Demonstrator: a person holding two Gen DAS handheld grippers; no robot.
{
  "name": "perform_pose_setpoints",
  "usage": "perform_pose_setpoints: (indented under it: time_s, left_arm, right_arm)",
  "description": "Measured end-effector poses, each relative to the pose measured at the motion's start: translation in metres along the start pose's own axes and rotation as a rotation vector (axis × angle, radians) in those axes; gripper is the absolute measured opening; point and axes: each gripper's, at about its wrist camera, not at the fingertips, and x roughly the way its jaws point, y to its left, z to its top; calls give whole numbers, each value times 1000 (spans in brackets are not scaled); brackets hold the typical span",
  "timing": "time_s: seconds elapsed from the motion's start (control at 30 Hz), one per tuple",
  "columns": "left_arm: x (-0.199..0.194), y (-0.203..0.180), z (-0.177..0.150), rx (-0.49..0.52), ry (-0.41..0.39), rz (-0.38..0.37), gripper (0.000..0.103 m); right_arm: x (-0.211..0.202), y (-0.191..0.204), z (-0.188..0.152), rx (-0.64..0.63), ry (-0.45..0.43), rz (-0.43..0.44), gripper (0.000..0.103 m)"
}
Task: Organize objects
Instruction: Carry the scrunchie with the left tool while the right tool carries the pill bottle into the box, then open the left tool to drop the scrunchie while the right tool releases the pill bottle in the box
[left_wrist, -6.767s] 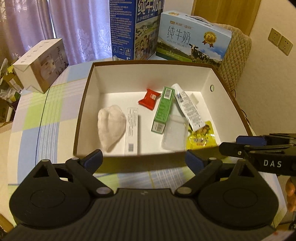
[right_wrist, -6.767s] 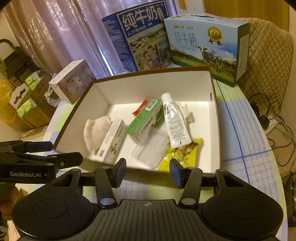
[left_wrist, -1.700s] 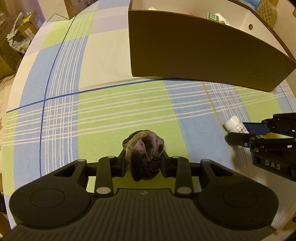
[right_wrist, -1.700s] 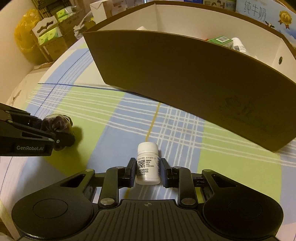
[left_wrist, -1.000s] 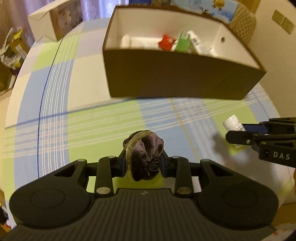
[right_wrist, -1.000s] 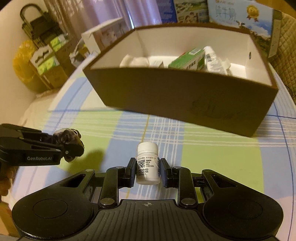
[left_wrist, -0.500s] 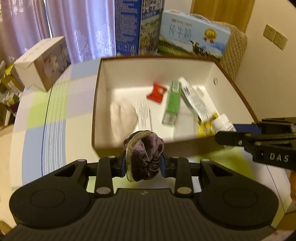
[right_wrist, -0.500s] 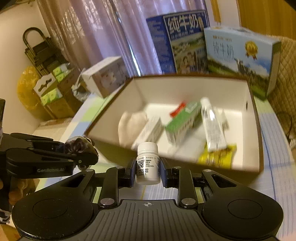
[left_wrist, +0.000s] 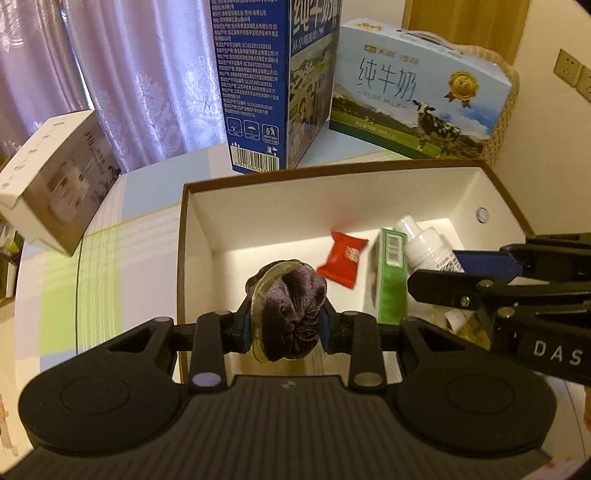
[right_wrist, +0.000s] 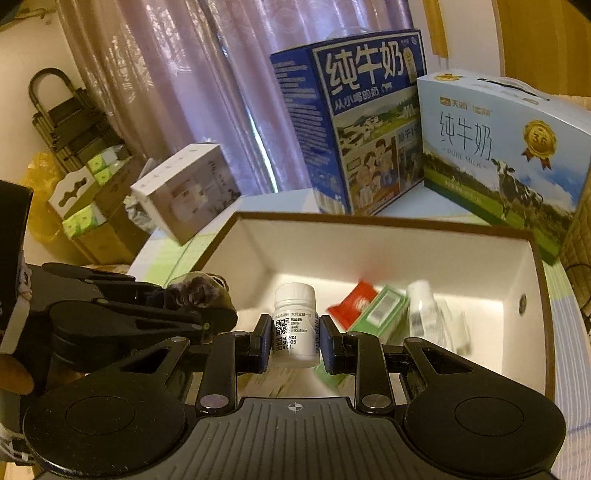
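Now both loads hang over the storage box (left_wrist: 498, 184)
Left gripper (left_wrist: 284, 328) clamps the scrunchie (left_wrist: 286, 314), right gripper (right_wrist: 293, 341) the pill bottle (right_wrist: 295, 325); released above the box, the bottle could strike packets inside

There are two milk cartons, a dark blue one (left_wrist: 273, 74) and a light blue one (left_wrist: 417, 92), at the top of the frame, one white-lined box (left_wrist: 295, 206) at centre, one grey carton (left_wrist: 51, 188) at left, one red packet (left_wrist: 343, 262), one green box (left_wrist: 389, 273) and one white bottle (right_wrist: 295, 325).
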Motion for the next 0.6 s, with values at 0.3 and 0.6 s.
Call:
perform_pose_setpoints:
  time_s: [0.3,0.6]
  left_arm:
    - [45,9,20,22,47,15,29]
    - [59,9,29,58,23,28,53]
  right_arm:
    - [45,-24,12,34,39,-15,24]
    - [68,-37,15,72,57,-6,24]
